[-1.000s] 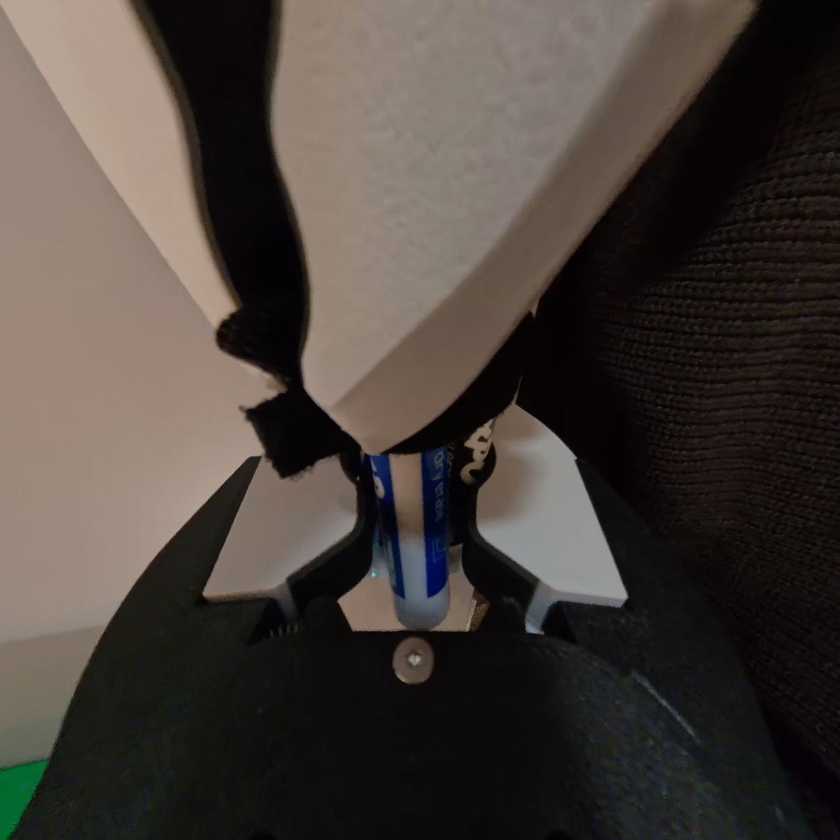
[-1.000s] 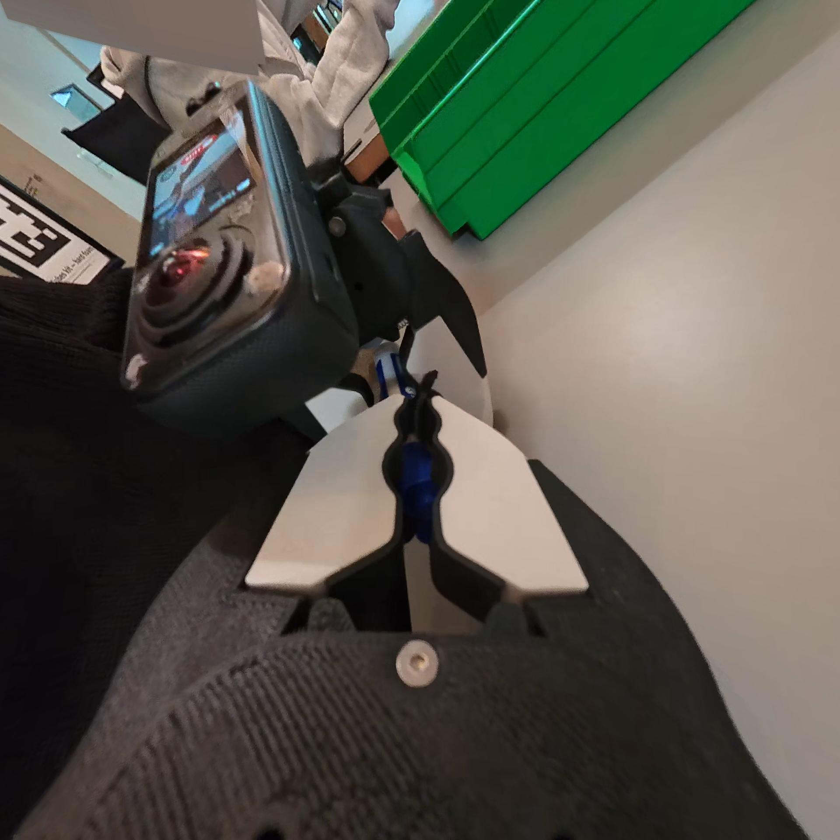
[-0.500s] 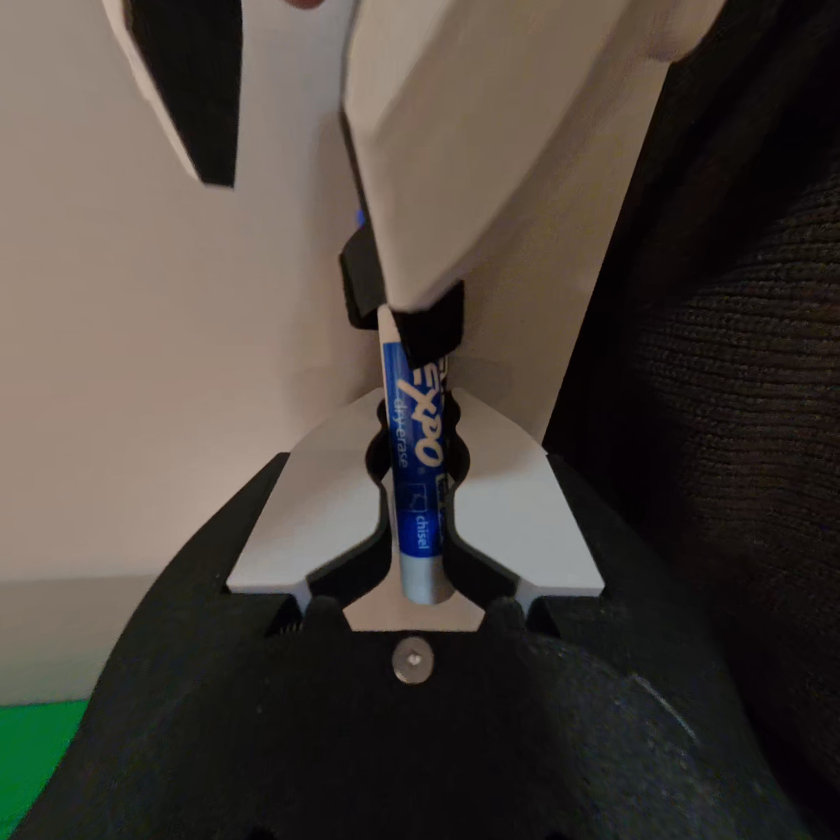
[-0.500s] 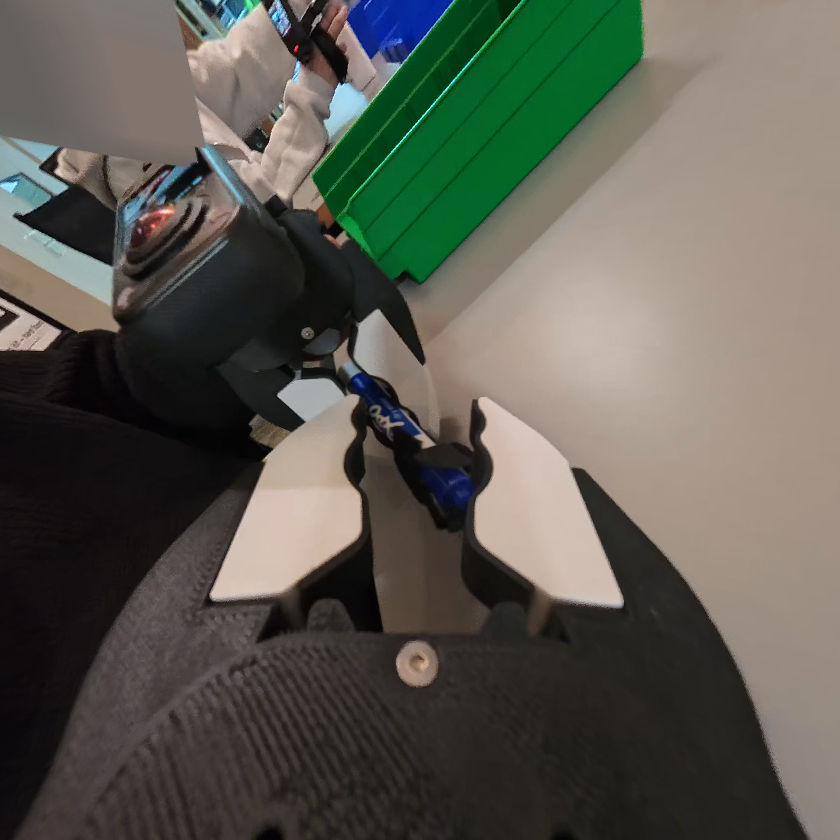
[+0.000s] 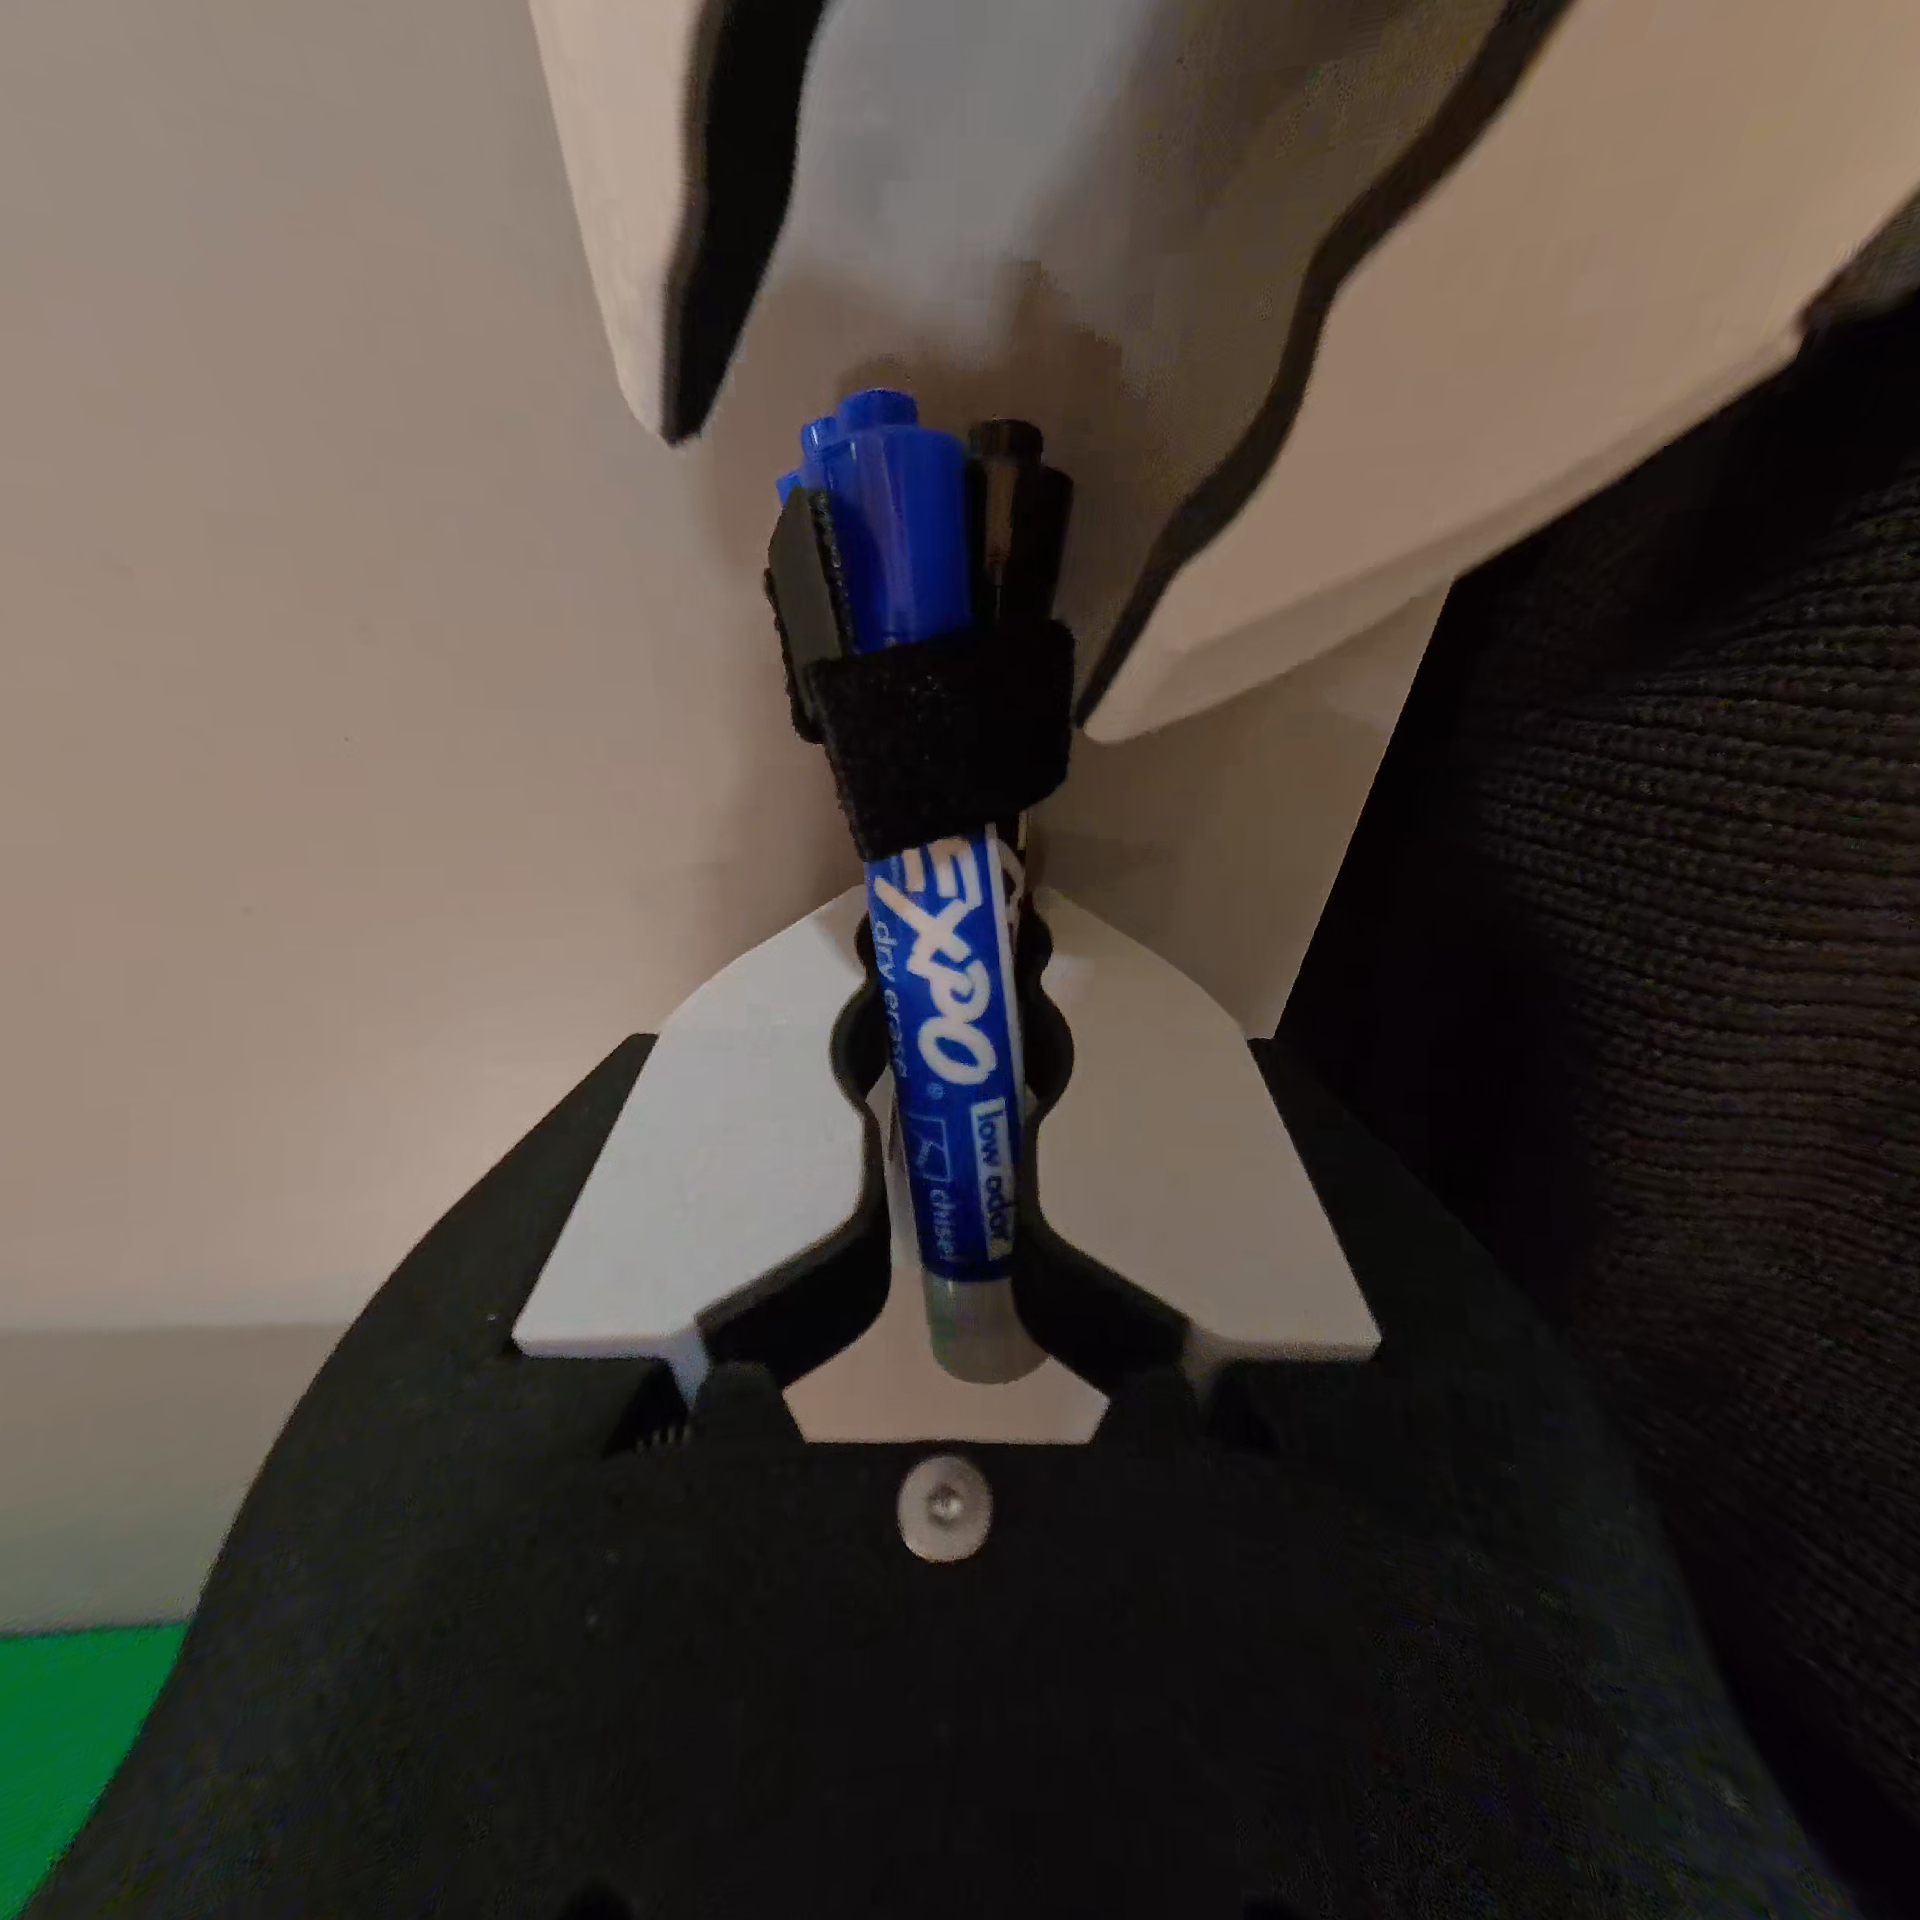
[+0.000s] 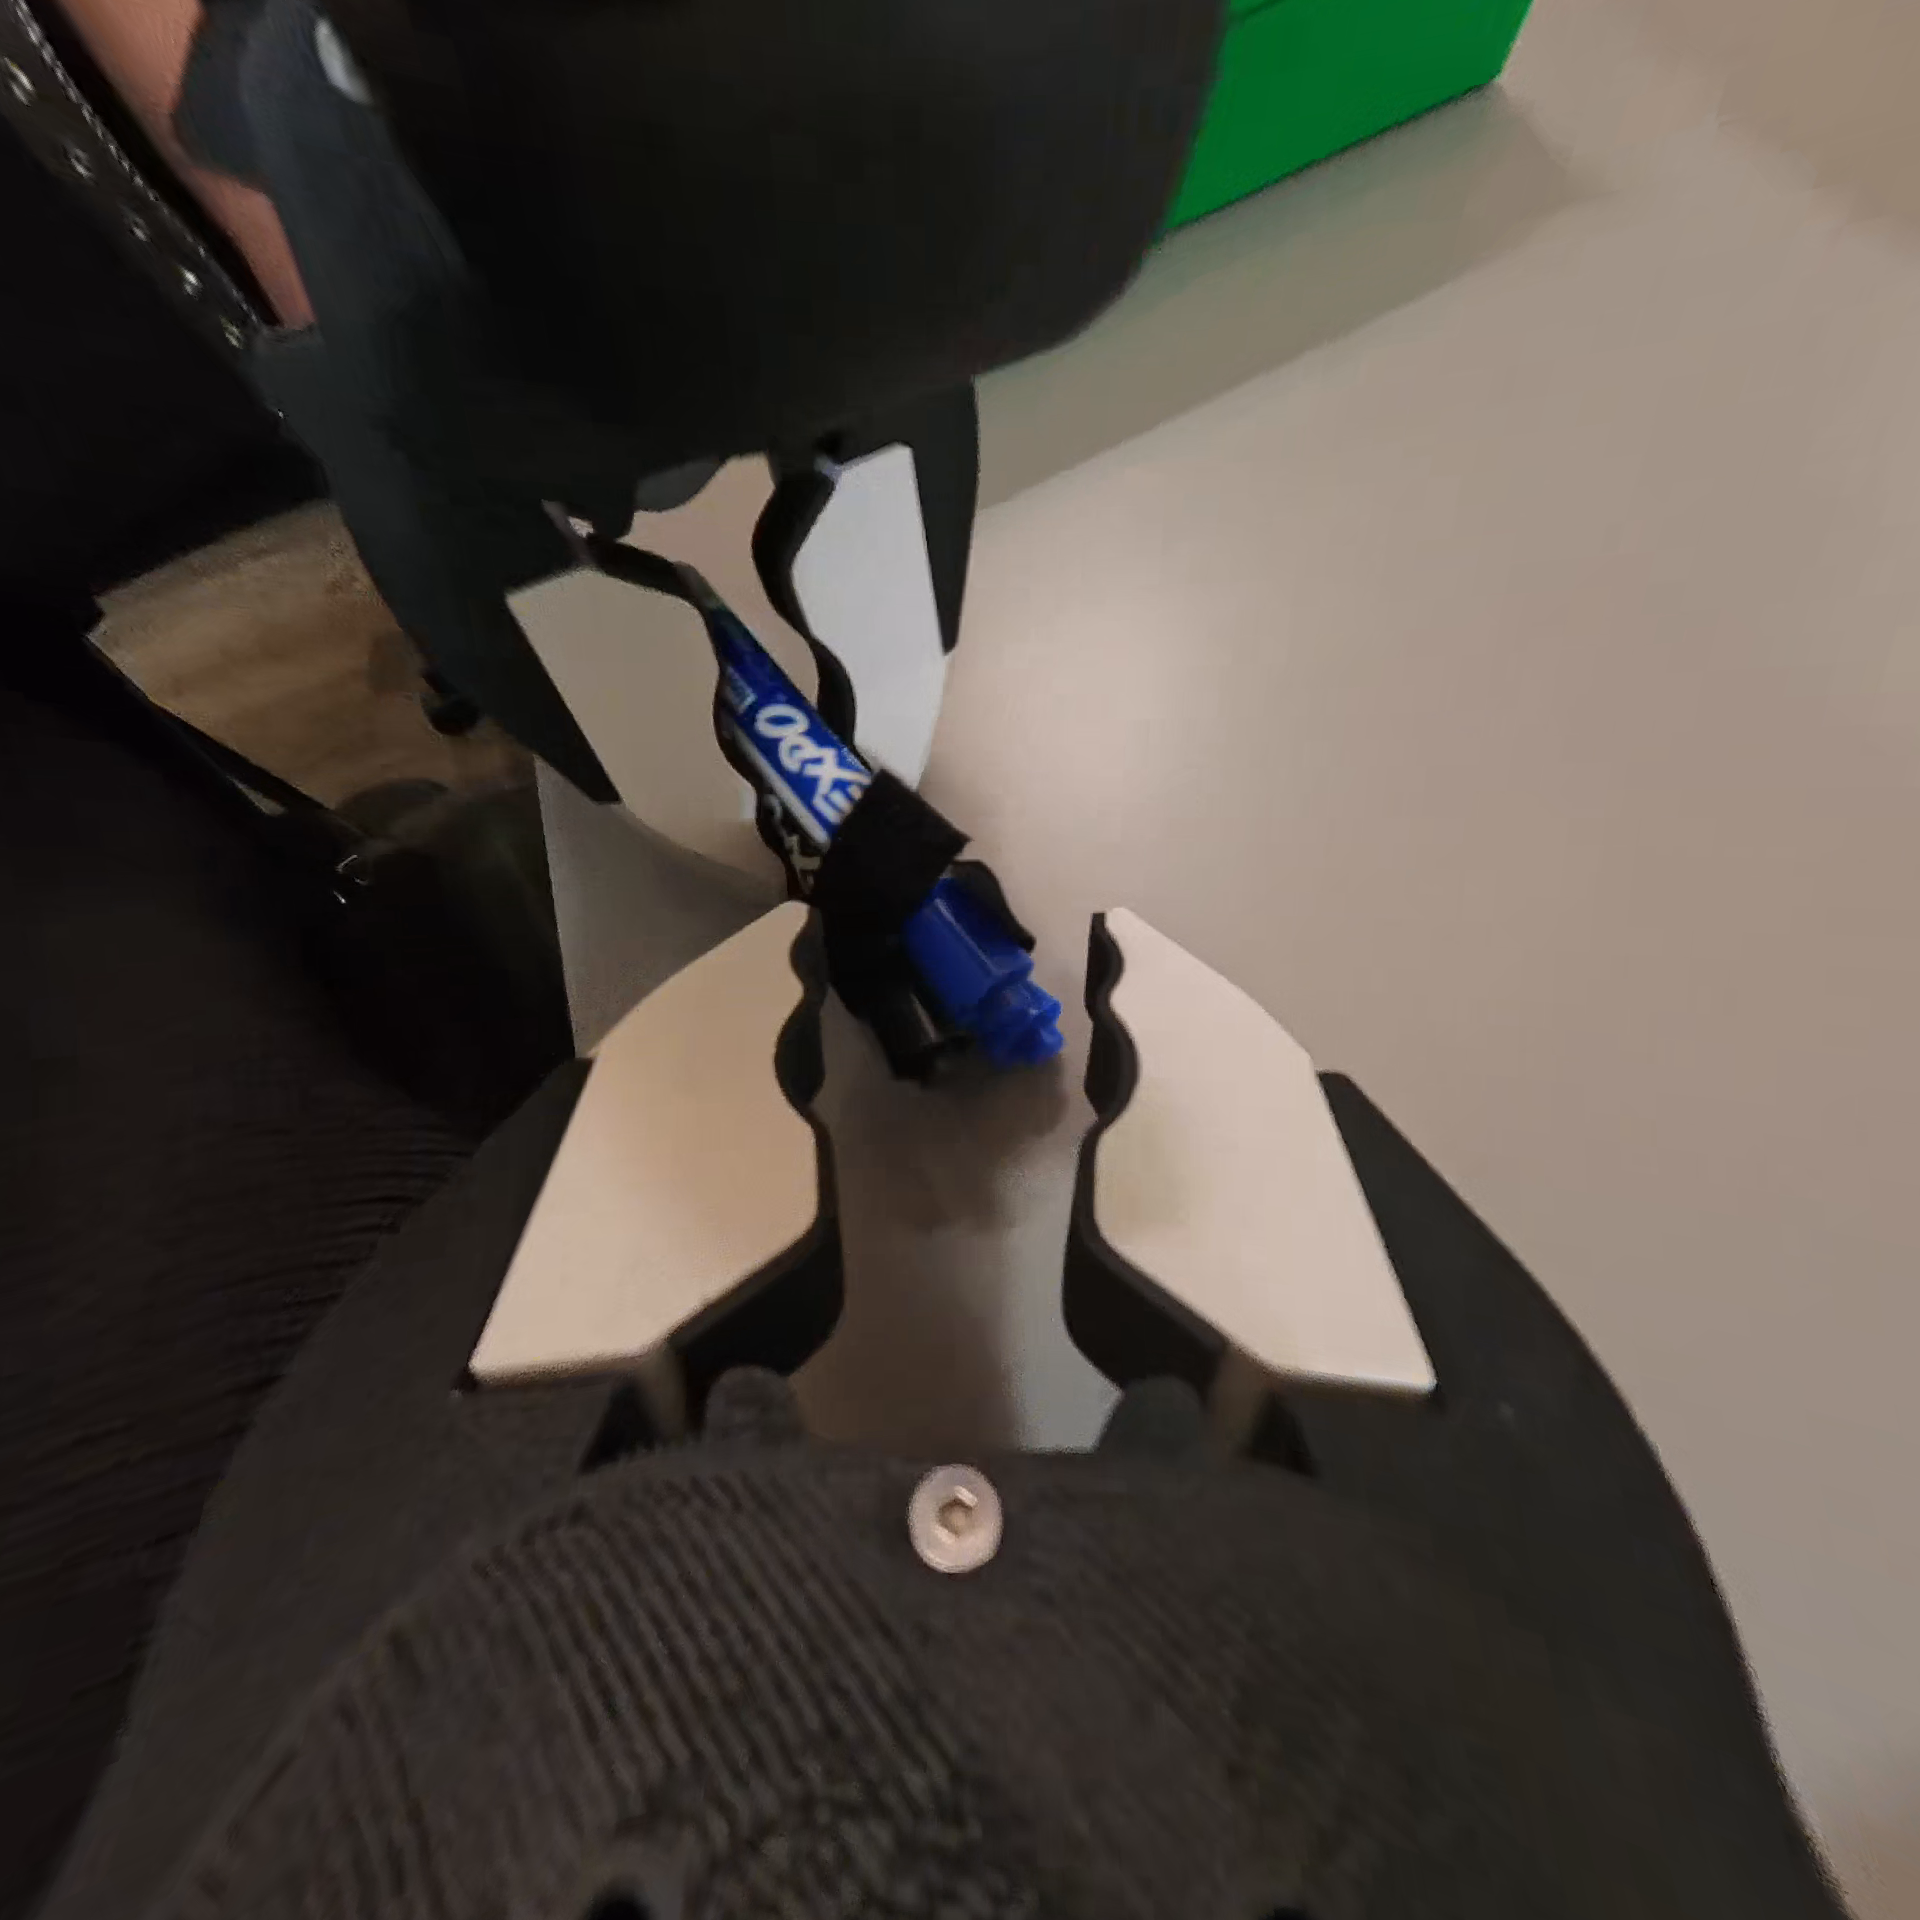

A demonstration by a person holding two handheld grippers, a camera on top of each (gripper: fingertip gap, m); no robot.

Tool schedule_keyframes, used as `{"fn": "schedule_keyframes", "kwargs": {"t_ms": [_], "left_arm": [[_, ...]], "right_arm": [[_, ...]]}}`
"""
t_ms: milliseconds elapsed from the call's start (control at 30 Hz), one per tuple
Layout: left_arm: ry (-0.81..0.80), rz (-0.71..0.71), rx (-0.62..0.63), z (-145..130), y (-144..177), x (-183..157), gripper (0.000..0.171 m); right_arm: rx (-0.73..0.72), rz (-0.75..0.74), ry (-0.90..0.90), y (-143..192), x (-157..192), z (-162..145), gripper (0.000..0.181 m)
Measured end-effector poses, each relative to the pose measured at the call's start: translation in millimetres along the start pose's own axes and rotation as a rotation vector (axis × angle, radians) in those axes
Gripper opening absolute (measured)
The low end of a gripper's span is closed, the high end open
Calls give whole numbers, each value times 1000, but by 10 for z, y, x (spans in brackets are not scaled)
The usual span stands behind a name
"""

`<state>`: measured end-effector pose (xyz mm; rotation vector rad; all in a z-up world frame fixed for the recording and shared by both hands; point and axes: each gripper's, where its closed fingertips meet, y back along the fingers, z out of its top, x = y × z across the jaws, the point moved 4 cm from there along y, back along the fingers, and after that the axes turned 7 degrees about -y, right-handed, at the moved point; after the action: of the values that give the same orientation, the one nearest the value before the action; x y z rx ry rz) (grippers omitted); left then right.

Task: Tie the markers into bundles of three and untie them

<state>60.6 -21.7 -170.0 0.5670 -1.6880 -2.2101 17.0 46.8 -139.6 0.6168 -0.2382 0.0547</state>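
My left gripper [image 5: 951, 935] is shut on a bundle of markers [image 5: 940, 1060]: a blue-capped one and a black-capped one. A black strap [image 5: 935, 727] binds them just below the caps. The bundle points away from me over a pale table. My right gripper [image 6: 945, 935] is open. The bundle's capped end [image 6: 966, 992] lies between its fingertips without a grip. In the right wrist view the left gripper [image 6: 790, 665] holds the bundle's other end. In the left wrist view the right gripper's white fingers [image 5: 1403, 364] are spread above the caps.
A green bin [image 6: 1340, 94] stands on the pale table [image 6: 1455, 727] at the back right; a green patch [image 5: 73, 1766] shows at the lower left of the left wrist view. A dark knitted sleeve [image 5: 1662, 1039] fills the right side there. Some 7 centimeters of space lies between my two pairs of fingers.
My right gripper has opened, let go of the strapped capped end and drawn back. My left gripper has stayed shut on the marker bundle.
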Motion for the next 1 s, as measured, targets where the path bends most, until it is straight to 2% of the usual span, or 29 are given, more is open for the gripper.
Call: {"fn": "schedule_keyframes", "kwargs": {"t_ms": [233,500,800,1000], "left_arm": [[-6,20,11,-5,-4,1,24],[0,76,6,-42,45,69,41],[19,58,-8,-40,31,80,41],[19,56,-4,-37,20,76,41]], "right_arm": [[-7,-28,-10,-43,23,13,44],[-51,2,-97,-25,-56,49,27],[-37,25,-77,-106,-83,53,40],[-28,62,-90,-145,-112,71,33]]}}
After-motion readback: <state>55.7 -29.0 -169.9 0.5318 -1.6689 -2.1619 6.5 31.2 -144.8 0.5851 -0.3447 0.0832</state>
